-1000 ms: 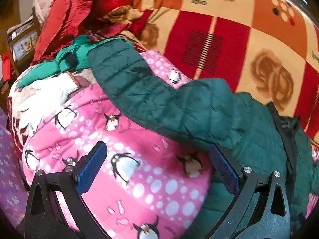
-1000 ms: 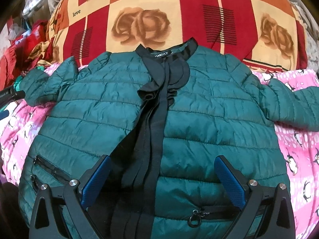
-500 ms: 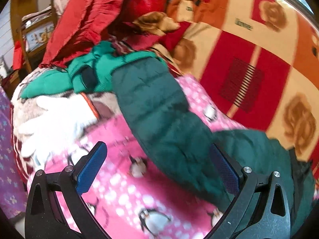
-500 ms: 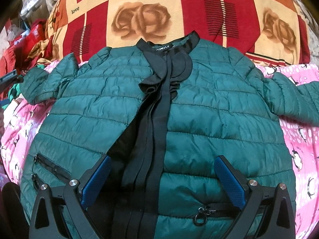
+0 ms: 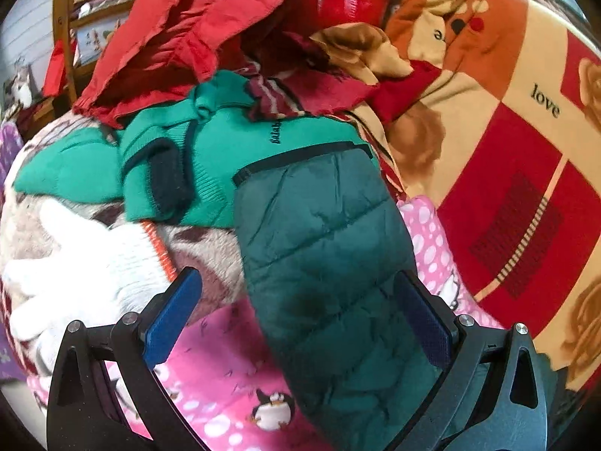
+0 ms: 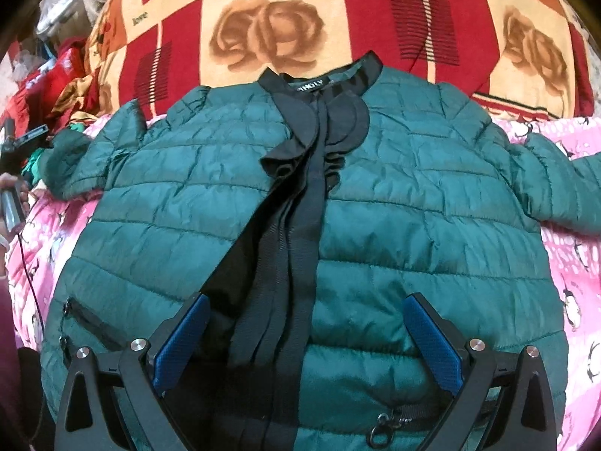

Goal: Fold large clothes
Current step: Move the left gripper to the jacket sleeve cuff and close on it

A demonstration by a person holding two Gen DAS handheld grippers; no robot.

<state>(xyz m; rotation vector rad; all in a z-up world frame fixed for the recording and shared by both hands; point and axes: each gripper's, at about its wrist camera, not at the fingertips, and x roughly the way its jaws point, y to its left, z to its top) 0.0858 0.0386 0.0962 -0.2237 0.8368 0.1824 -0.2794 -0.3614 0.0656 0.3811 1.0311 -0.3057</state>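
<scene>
One dark green quilted jacket (image 6: 394,203) is lying face up on a pink penguin-print blanket (image 6: 563,263), its black collar (image 6: 323,82) pointing toward a red, orange and cream checked blanket (image 6: 285,11) behind it. Its two sleeves are spreading out to either side; the one on the person's left (image 5: 323,248) is stretching away toward a heap of other clothes. A black ruffled placket (image 6: 300,195) is running down the front, which is lying slightly open at the lower part, and two zipped pockets are showing, one near each lower corner.

The right gripper (image 6: 311,338) is hanging over the jacket's lower front with its two blue-padded fingers (image 6: 180,342) spread wide, gripping nothing. The left gripper (image 5: 300,323) is likewise gaping wide, its two fingers (image 5: 172,312) straddling the sleeve from above; whether they are touching the fabric cannot be told.

Beyond the sleeve's black-trimmed cuff, one bright green knitted garment (image 5: 180,158) is lying beneath one crumpled red garment (image 5: 180,37). One white fluffy item (image 5: 75,263) is sitting beside the left finger. In the right wrist view, the left gripper's body and the hand (image 6: 15,203) holding it are peeking in at the left edge.
</scene>
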